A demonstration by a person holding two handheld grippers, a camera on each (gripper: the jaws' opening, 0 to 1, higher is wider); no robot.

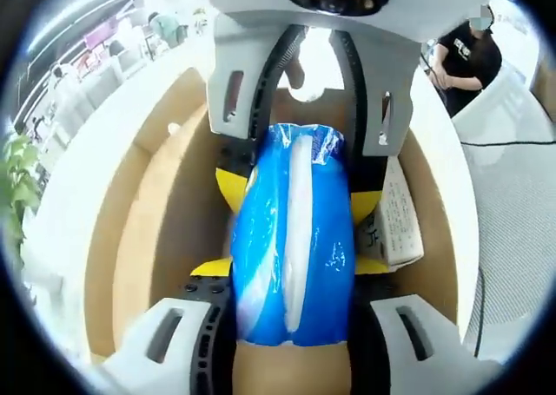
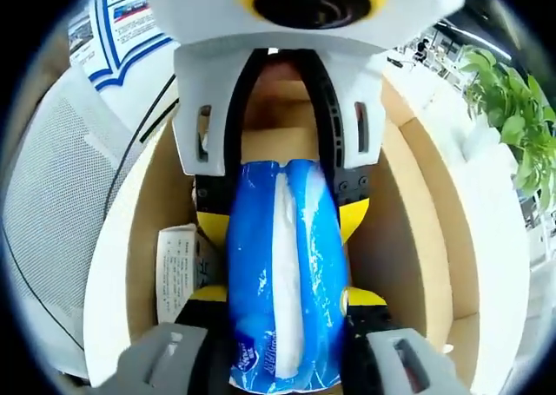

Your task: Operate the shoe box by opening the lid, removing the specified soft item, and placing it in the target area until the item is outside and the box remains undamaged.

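Note:
A soft blue plastic tissue pack [image 1: 295, 247] [image 2: 282, 273] with a white strip down its middle hangs over the open cardboard shoe box [image 1: 139, 230] [image 2: 408, 230]. My left gripper [image 1: 295, 269] is shut on one end of the pack, its yellow pads pressing both sides. My right gripper [image 2: 287, 295] is shut on the opposite end. Each gripper faces the other: the right gripper [image 1: 297, 195] comes in from the top of the left gripper view, and the left gripper [image 2: 282, 220] from the top of the right gripper view. The pack hides the box floor beneath it.
A printed paper leaflet [image 1: 400, 213] [image 2: 178, 273] lies inside the box against one wall. The box stands on a white table beside a grey mesh surface [image 1: 512, 221] with a black cable. A person in black [image 1: 469, 56] stands beyond. A green plant [image 2: 512, 108] is nearby.

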